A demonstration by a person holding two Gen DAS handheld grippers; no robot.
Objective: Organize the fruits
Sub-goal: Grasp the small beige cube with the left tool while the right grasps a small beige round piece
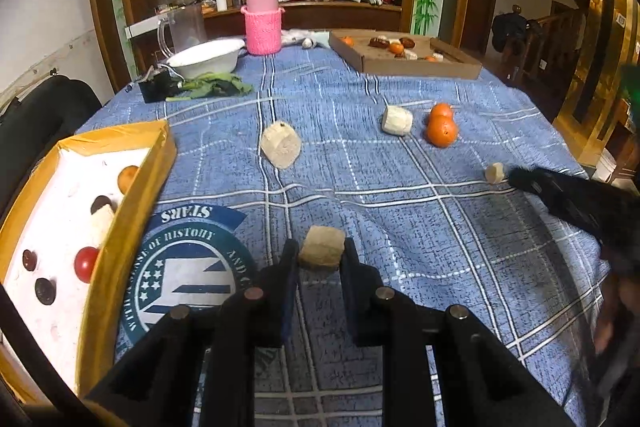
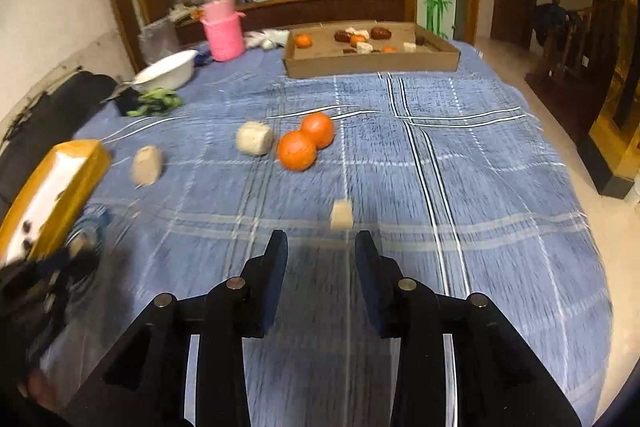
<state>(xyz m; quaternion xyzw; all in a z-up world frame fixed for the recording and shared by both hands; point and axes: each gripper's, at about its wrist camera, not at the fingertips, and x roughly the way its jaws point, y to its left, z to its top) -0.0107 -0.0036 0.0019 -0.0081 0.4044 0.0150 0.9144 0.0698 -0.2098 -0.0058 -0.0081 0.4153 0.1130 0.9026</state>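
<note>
My left gripper (image 1: 320,254) is shut on a beige fruit chunk (image 1: 321,247) just above the blue checked cloth (image 1: 400,227). A yellow-rimmed white tray (image 1: 132,195) at the left holds a red tomato (image 1: 85,263), dark fruits and an orange piece. My right gripper (image 2: 320,243) is open and empty, with a small beige chunk (image 2: 341,214) just ahead of its tips. Two oranges (image 2: 306,141) and two bigger beige chunks (image 2: 255,137) (image 2: 147,165) lie mid-table. In the left wrist view the right gripper's finger (image 1: 560,193) shows beside the small chunk (image 1: 494,172).
A cardboard tray (image 2: 372,63) with oranges, dark and pale pieces stands at the far side. A pink-sleeved bottle (image 1: 263,15), a white bowl (image 1: 206,59), green leaves (image 1: 216,87) and a clear jug (image 1: 182,27) stand at the far left. The table edge drops off at the right.
</note>
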